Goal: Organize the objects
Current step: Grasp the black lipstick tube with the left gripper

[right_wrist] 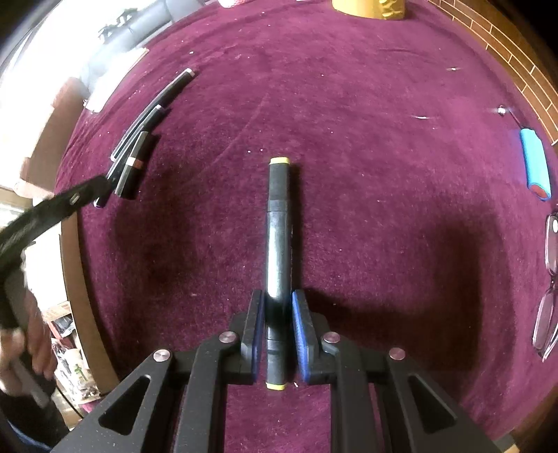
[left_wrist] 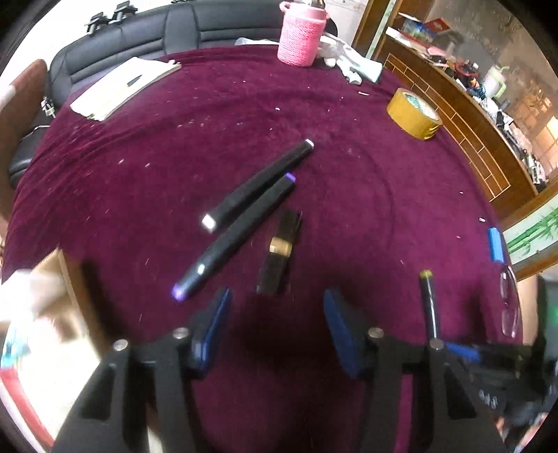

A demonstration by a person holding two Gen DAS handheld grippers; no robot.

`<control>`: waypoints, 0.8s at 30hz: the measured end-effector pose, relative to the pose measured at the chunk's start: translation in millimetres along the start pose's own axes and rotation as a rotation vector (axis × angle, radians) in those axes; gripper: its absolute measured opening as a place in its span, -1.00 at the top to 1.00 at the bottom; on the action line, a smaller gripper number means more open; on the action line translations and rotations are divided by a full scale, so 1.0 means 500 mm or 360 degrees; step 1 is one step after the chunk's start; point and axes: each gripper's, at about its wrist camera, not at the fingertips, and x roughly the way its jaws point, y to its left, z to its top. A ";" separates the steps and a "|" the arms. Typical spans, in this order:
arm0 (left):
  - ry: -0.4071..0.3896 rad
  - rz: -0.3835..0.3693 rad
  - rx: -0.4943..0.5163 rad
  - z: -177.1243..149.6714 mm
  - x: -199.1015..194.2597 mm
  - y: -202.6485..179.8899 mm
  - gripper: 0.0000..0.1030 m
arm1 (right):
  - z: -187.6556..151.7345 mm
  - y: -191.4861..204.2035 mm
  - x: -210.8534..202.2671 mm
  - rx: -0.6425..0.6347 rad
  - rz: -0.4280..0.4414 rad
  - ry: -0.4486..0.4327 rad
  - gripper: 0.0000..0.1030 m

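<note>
My right gripper is shut on a black marker with yellow ends, which points forward over the maroon tablecloth; the marker also shows in the left wrist view. My left gripper is open and empty, just short of a black and gold lipstick. Beside the lipstick lie a black marker with purple ends and a black marker with white ends, side by side. The same three lie at the left in the right wrist view.
A roll of brown tape, a pink knitted bottle and a notebook sit at the far side. A blue cylinder and glasses lie at the right edge. A sofa stands behind the table.
</note>
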 end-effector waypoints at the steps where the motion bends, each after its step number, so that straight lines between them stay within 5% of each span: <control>1: 0.0013 0.0028 0.0015 0.012 0.014 -0.003 -0.04 | 0.001 0.001 0.002 0.0000 0.0006 0.0000 0.67; 11: 0.0133 0.0117 0.0079 0.045 0.103 -0.016 0.13 | -0.002 -0.008 -0.002 -0.0011 0.0017 -0.0004 0.67; 14: 0.0082 0.0151 0.0107 0.038 0.097 -0.021 0.33 | -0.003 -0.006 -0.004 -0.0023 -0.0003 0.0000 0.66; 16: 0.0083 0.0154 0.0077 0.033 0.090 -0.016 0.65 | -0.002 -0.001 -0.002 -0.0034 -0.0020 0.0002 0.66; 24: 0.0099 0.0049 -0.0066 -0.057 0.041 -0.016 0.67 | -0.005 0.022 0.001 -0.0123 -0.0093 -0.0006 0.66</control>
